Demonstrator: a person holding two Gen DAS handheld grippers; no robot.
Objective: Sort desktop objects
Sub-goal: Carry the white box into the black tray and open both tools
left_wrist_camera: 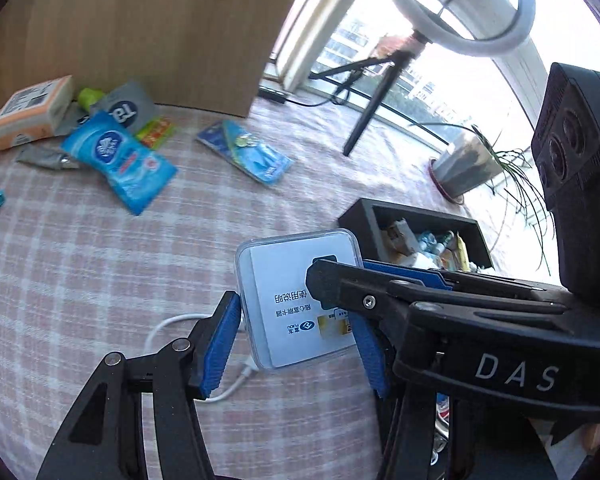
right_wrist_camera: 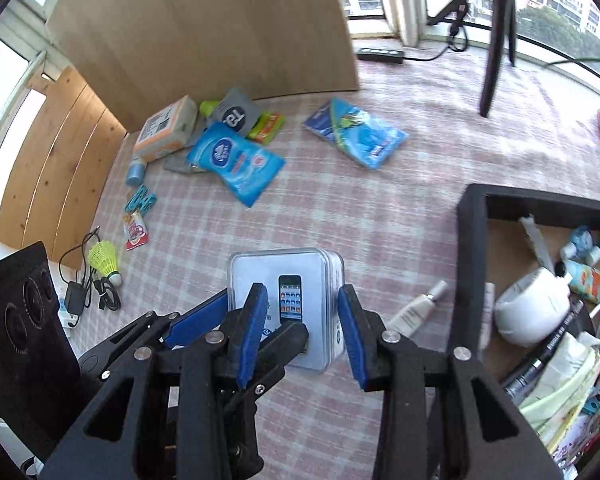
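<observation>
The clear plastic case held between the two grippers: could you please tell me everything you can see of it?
The clear plastic case is flat and square with rounded corners. One face shows a printed phone picture, the other a white insert with printed text. It is held tilted above the checked tablecloth, beside the black organiser box. The left gripper and the right gripper both clamp its edges with blue pads.

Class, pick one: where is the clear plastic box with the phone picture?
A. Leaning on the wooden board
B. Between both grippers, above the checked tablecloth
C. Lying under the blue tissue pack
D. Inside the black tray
B: the clear plastic box sits between the blue pads of the right gripper and of the left gripper, over the checked tablecloth.
</observation>
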